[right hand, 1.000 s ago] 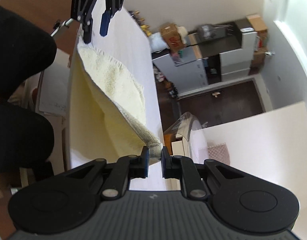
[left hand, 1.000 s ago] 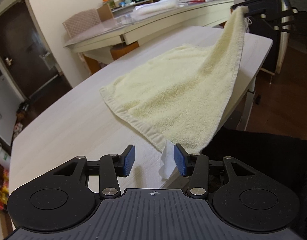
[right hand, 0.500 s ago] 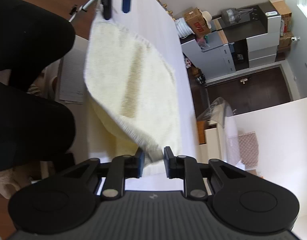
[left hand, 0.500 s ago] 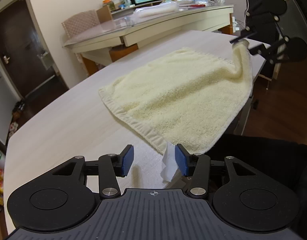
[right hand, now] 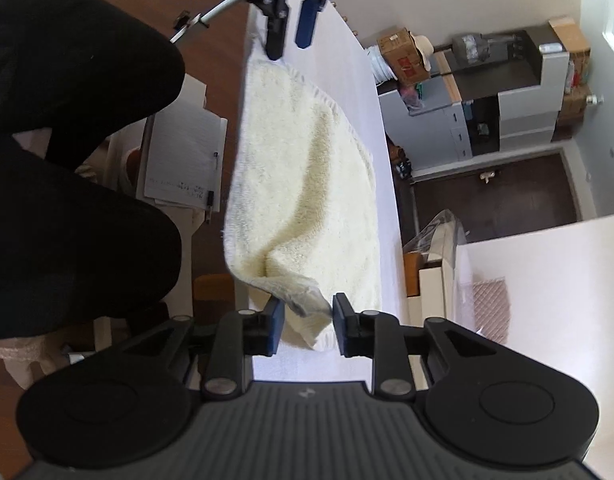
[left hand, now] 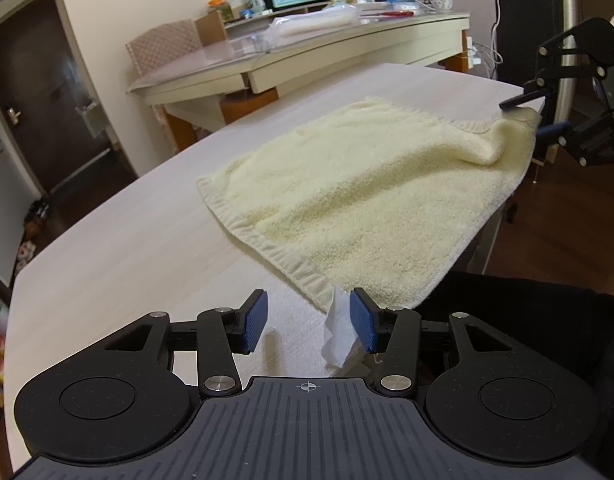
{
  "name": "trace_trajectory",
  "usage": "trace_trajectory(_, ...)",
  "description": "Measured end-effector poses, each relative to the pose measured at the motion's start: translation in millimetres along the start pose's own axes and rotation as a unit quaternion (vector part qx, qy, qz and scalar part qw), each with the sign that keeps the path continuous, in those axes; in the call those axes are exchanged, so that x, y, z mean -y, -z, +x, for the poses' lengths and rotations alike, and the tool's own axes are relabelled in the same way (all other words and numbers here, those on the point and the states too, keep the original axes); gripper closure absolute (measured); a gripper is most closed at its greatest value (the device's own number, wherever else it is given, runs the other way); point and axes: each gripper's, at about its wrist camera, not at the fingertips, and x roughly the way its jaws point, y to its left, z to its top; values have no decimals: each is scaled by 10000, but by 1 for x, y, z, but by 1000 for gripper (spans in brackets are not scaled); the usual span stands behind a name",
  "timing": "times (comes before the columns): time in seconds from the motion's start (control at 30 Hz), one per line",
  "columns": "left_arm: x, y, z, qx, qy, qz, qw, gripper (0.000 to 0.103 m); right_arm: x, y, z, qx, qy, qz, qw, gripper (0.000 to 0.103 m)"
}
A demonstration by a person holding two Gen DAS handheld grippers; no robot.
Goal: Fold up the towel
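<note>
The right tongs (right hand: 309, 322) are opening; the yellow towel's corner (right hand: 303, 298) sits between the blue pads, which no longer press on it, so the cloth is being let down onto the desk (right hand: 347, 92). That corner is puckered into a small ridge, probably because it was set down from above. The left tongs (left hand: 309, 322) stand about half open over the towel's near corner, gripping nothing; only the white care label (left hand: 339, 330) hangs between their pads, likely waiting for the next pinch. The towel (left hand: 367, 200) lies spread on the pale wooden desk, its side edge along the desk's rim beside the person's dark-clothed lap (left hand: 527, 312). It looks laid out flat, with the fold itself not yet made.
</note>
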Motion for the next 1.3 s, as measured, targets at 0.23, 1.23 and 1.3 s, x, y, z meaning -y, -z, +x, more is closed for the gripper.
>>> trace_trajectory(0.23,1,-1,0,-7,-33,3,10000,53,-9,1,-3,3,62,-77,10000,63)
trace_trajectory(1.23,5,-4,4,116,3,-254,9996,50,-20,4,-6,-39,64,50,10000,79)
trace_trajectory(1.3,4,-3,3,102,-33,-264,9996,50,-18,3,-5,-86,18,130,9999,94)
